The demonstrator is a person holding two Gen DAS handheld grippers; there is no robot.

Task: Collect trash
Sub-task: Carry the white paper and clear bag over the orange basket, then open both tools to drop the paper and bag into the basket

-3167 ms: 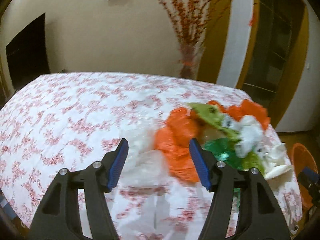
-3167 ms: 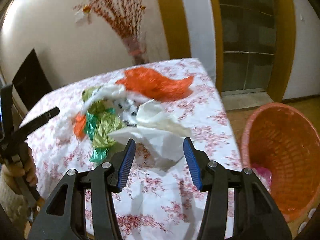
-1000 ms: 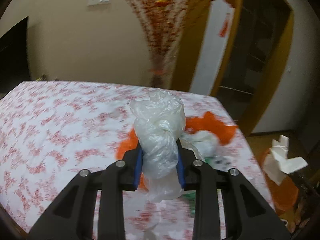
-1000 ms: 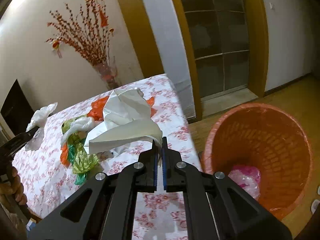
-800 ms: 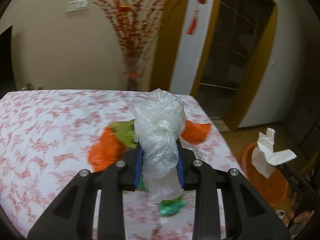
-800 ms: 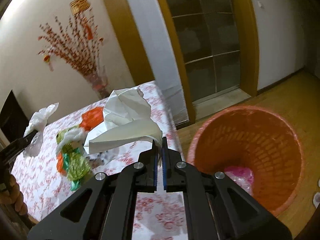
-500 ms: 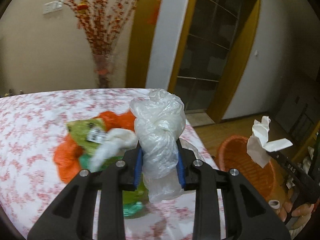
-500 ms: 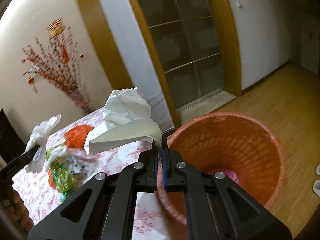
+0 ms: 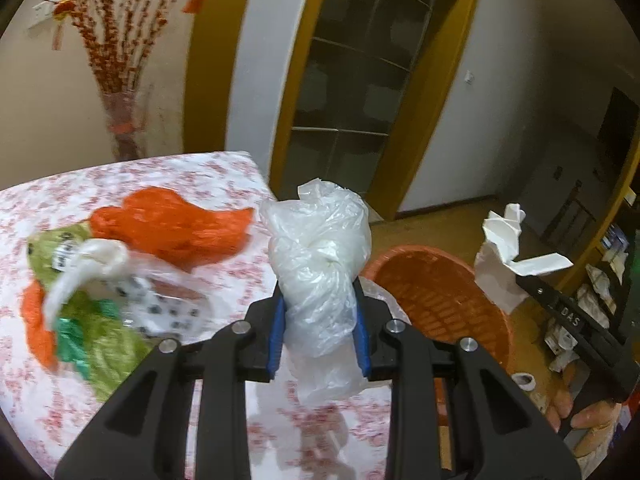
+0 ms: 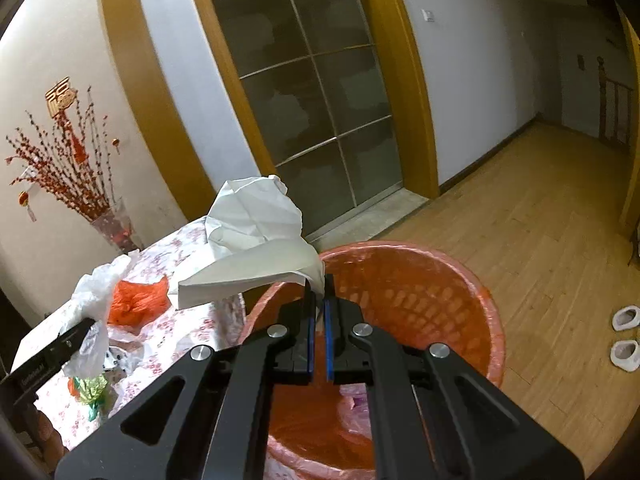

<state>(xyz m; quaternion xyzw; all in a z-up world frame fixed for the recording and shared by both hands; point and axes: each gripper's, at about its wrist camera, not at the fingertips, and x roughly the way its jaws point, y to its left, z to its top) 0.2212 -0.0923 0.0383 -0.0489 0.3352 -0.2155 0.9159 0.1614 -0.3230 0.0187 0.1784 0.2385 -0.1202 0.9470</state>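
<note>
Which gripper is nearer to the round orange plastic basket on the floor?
Right. The right gripper, shut on the crumpled white paper, hangs over the orange basket. The left gripper, shut on the clear plastic bag, is over the table edge beside it.

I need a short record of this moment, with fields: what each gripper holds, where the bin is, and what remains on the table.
left gripper: shut on clear bag, above the table edge
right gripper: shut on white paper, above the bin
bin: orange, on the floor beside the table; some trash already inside
on table: orange bag, green wrappers, other mixed plastic
</note>
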